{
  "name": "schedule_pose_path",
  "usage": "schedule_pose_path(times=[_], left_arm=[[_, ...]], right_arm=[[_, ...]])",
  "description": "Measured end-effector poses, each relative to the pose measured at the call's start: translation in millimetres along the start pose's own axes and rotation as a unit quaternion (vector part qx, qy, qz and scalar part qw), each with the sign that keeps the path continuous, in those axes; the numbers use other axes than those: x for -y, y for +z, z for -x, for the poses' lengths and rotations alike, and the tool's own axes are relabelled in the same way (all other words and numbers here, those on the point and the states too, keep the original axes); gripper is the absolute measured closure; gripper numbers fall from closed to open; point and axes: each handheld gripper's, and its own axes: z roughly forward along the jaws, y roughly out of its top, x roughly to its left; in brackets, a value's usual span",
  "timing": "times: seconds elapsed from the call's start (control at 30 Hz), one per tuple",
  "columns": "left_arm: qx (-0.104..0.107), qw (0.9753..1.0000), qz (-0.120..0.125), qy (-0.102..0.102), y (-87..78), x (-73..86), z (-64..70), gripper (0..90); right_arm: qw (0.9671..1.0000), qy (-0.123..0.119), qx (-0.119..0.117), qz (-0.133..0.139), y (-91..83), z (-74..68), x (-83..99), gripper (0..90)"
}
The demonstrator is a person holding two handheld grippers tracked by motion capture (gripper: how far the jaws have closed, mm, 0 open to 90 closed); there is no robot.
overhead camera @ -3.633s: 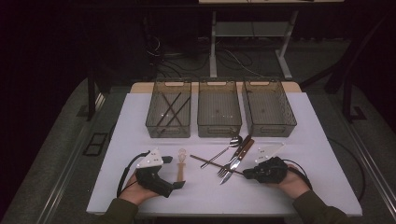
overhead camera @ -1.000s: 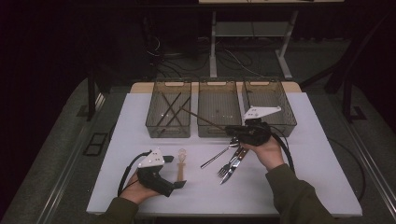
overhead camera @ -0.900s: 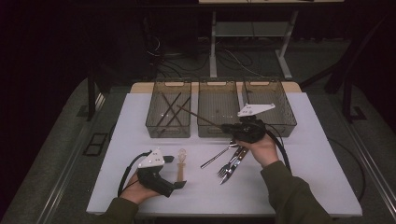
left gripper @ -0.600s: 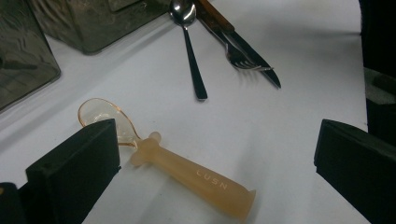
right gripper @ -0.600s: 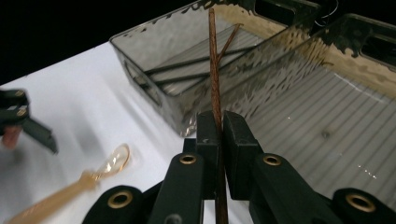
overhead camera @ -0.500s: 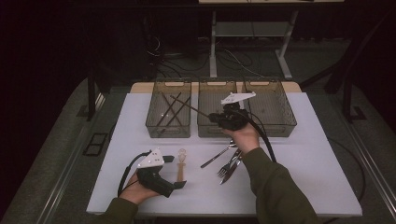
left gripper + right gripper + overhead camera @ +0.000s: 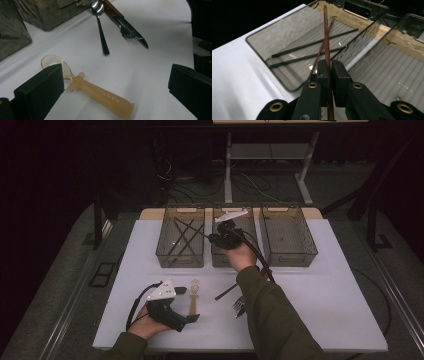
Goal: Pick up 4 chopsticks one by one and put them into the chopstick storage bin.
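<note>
Gripping a brown wooden chopstick (image 7: 326, 37) in the right gripper (image 7: 329, 67), jaws pressed flat against it from both sides, with the stick running up between them and reaching forward over the left bin (image 7: 262, 37). Crossing, in the right gripper view, above a second brown chopstick (image 7: 318, 56) and two black chopsticks (image 7: 312, 50) lying on the ribbed floor of that bin. Hovering, in the high view, with the right gripper (image 7: 220, 237) over the near part of the middle bin (image 7: 235, 260), beside the wall shared with the left bin (image 7: 180, 262), and the held chopstick (image 7: 192, 227) slanting out over the left bin toward its far side. Sitting well apart to the right, a third bin (image 7: 287, 257). Resting low on the white worktop (image 7: 325, 295) near its front edge, the left gripper (image 7: 181, 304), jaws standing wide apart. Lying between those jaws in the left gripper view, a translucent amber spoon (image 7: 100, 93) with a thick handle, just beside the left-hand jaw, touching neither as far as can be told. Lying farther off on the worktop, a metal spoon (image 7: 100, 27), a fork (image 7: 128, 33) and a knife (image 7: 132, 31) close together.
</note>
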Motion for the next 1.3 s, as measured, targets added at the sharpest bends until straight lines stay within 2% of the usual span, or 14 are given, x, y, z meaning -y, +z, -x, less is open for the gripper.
schedule_pose_path(times=[0.07, 0.17, 0.33, 0.4, 0.73, 0.77, 0.83, 0.93, 1.1, 1.3], left_arm=[[0.000, 1.0000, 0.000, 0.005, -1.1, -0.4, -1.0, 0.0], [0.003, 1.0000, 0.003, -0.001, -1.2, -0.5, -0.4, 0.0], [0.006, 1.0000, 0.003, 0.002, -1.0, -0.9, 0.6, 0.0], [0.006, 1.0000, 0.003, 0.004, -1.0, -1.1, 0.5, 0.0], [0.010, 0.9999, 0.007, 0.001, -0.9, -1.5, 1.6, 0.0], [0.010, 0.9999, 0.007, 0.001, -1.0, -1.5, 1.5, 0.0], [0.010, 0.9999, 0.007, 0.002, -1.1, -1.5, 1.2, 0.0], [0.010, 0.9999, 0.007, 0.003, -1.1, -1.7, 1.2, 0.0], [0.009, 0.9999, 0.006, 0.004, -1.3, -1.7, 0.8, 0.0], [0.009, 0.9999, 0.006, 0.006, -1.7, -1.2, 0.8, 0.0]], right_arm=[[1.0000, -0.001, 0.006, -0.007, 7.9, -1.3, -4.0, 85.0], [0.9999, 0.001, 0.012, -0.010, 18.2, -2.2, -10.9, 85.0], [0.9996, 0.015, 0.020, -0.013, 34.0, -5.6, -23.0, 84.9], [0.9994, 0.012, 0.027, -0.017, 40.1, -8.8, -27.5, 85.0], [0.9984, 0.018, 0.044, -0.031, 61.6, -18.9, -39.5, 84.3], [0.9984, 0.016, 0.043, -0.032, 62.2, -19.2, -39.8, 83.3], [0.9989, 0.011, 0.035, -0.028, 63.5, -20.3, -39.7, 73.7], [0.9991, 0.000, 0.033, -0.026, 62.1, -22.4, -39.9, 68.9], [0.9995, 0.003, 0.024, -0.020, 57.4, -22.7, -40.0, 62.9], [0.9998, 0.014, -0.008, -0.013, 46.5, -19.6, -33.9, 53.1]])
